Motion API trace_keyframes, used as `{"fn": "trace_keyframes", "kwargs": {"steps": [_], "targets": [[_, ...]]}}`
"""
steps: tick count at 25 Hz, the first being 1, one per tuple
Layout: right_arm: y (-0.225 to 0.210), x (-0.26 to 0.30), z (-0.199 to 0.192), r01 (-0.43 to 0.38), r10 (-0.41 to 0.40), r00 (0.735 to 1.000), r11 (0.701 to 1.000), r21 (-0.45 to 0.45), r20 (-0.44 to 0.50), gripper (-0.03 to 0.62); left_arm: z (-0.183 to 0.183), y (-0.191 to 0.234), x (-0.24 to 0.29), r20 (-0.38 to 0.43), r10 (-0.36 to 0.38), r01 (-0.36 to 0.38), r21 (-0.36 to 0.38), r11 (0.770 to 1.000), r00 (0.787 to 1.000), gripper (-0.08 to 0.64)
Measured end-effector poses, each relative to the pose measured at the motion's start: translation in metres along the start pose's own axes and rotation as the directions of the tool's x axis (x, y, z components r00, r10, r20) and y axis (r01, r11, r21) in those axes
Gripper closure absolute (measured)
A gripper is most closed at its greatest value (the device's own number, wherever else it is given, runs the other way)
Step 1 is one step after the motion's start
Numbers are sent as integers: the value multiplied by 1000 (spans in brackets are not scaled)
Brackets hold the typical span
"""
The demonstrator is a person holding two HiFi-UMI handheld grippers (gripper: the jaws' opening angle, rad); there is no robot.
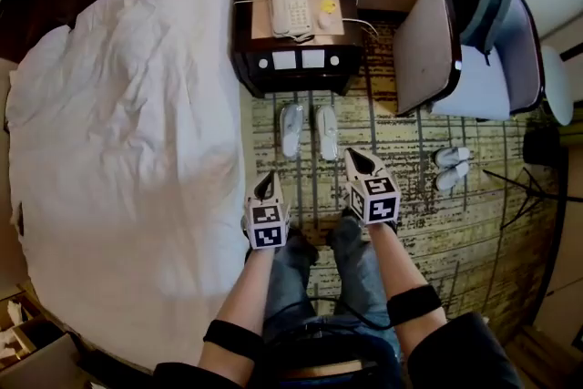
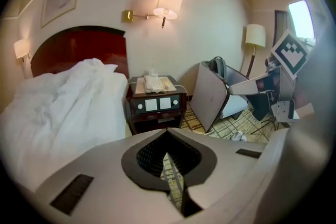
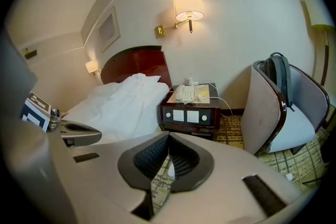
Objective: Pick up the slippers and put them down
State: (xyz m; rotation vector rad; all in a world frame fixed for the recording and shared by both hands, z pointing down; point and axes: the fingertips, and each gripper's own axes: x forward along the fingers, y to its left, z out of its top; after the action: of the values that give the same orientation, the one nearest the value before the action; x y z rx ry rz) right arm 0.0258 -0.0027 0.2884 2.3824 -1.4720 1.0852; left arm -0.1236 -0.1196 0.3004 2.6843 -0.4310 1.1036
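Slippers [image 1: 291,130]: 1 pair, side by side on the carpet just in front of the nightstand [image 1: 296,59], apparently set down. Your left hand-held gripper [image 1: 267,184] and right hand-held gripper [image 1: 357,159]: 2 clenched, empty, apart from them. Task looks complete.

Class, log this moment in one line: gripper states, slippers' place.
left gripper: shut, empty | right gripper: shut, empty | slippers: side by side on carpet before nightstand

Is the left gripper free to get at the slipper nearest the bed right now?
Probably yes. That slipper lies on open carpet ahead of the left gripper, with nothing between them. But its jaws are shut and empty, so they would have to open first.
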Motion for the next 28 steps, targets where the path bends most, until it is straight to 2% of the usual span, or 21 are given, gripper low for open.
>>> {"fn": "trace_keyframes", "kwargs": {"steps": [5, 11, 18, 24, 28], "targets": [[26, -64, 27, -34, 34, 999, 999, -31, 10, 586, 42, -14, -74, 19, -56, 56, 24, 998, 998, 558], [38, -119, 33, -42, 42, 999, 998, -38, 10, 586, 67, -12, -133, 66, -86, 83, 44, 996, 994, 558], [52, -161, 25, -52, 53, 999, 997, -48, 14, 585, 71, 1, -167, 108, -87, 87, 6, 996, 990, 558], [50, -171, 8, -48, 48, 999, 999, -17, 7, 586, 77, -9, -179, 134, -99, 93, 50, 994, 986, 558], [49, -171, -2, -50, 50, 999, 999, -5, -3, 585, 77, -17, -179, 151, -103, 96, 50, 994, 983, 558]]}}
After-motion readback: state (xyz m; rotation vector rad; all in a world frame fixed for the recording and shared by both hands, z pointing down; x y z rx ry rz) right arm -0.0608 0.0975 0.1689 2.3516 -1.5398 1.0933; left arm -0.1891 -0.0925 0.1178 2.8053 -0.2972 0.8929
